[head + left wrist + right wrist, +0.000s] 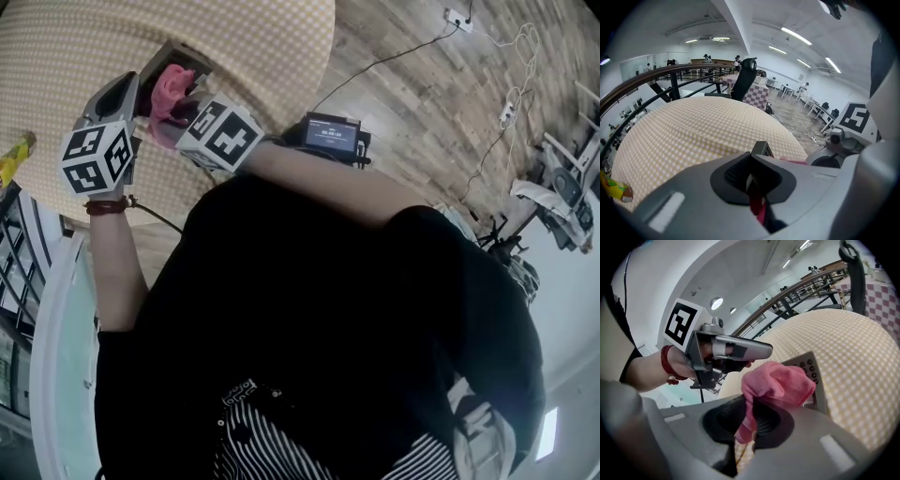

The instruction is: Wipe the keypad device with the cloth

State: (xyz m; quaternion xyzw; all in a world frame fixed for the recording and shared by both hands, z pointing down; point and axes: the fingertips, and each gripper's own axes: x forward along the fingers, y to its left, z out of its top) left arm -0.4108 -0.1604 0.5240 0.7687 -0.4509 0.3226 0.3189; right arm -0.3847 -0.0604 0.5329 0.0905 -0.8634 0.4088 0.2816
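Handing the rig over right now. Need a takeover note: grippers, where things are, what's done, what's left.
Left gripper: shut on the keypad device, holding it tilted at the checked table.
Right gripper: shut on the pink cloth, which is bunched against the device's face. A few keys show beside it.
Done: both things are gripped and the cloth is on the device.
Left: wipe across the keys. How much is already wiped can't be told.
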